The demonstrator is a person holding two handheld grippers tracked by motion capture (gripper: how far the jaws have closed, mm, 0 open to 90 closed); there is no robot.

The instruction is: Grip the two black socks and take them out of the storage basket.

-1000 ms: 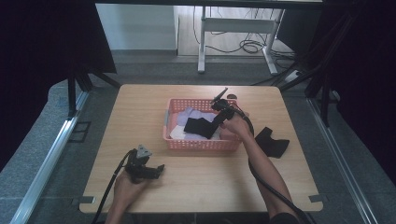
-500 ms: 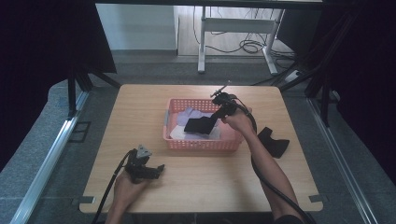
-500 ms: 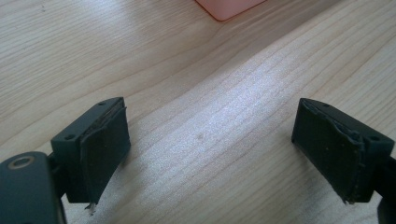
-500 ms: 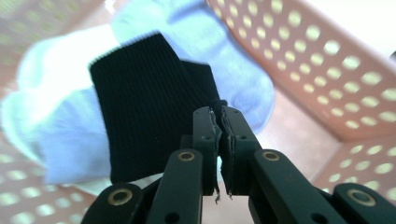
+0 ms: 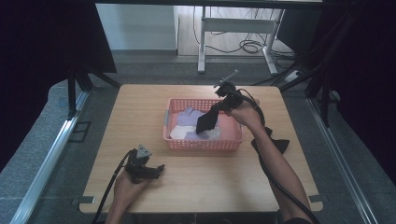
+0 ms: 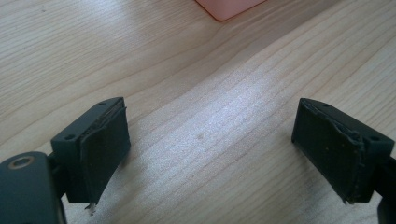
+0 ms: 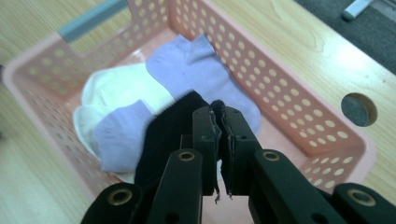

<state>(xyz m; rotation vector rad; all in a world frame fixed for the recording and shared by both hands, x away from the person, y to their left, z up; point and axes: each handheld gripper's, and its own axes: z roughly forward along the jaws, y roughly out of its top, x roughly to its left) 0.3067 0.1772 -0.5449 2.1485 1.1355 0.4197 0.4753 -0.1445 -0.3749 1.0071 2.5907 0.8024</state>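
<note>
Black sock [image 5: 207, 122] higher, dangling limp

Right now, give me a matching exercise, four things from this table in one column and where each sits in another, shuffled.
1. black sock
2. white sock
3. left gripper
4. dark cloth

A. low on the bare table, open
B. lying in the pink basket
C. on the table right of the basket
D. hanging from the right gripper

Pairs: 1-D, 2-B, 3-A, 4-C
</note>
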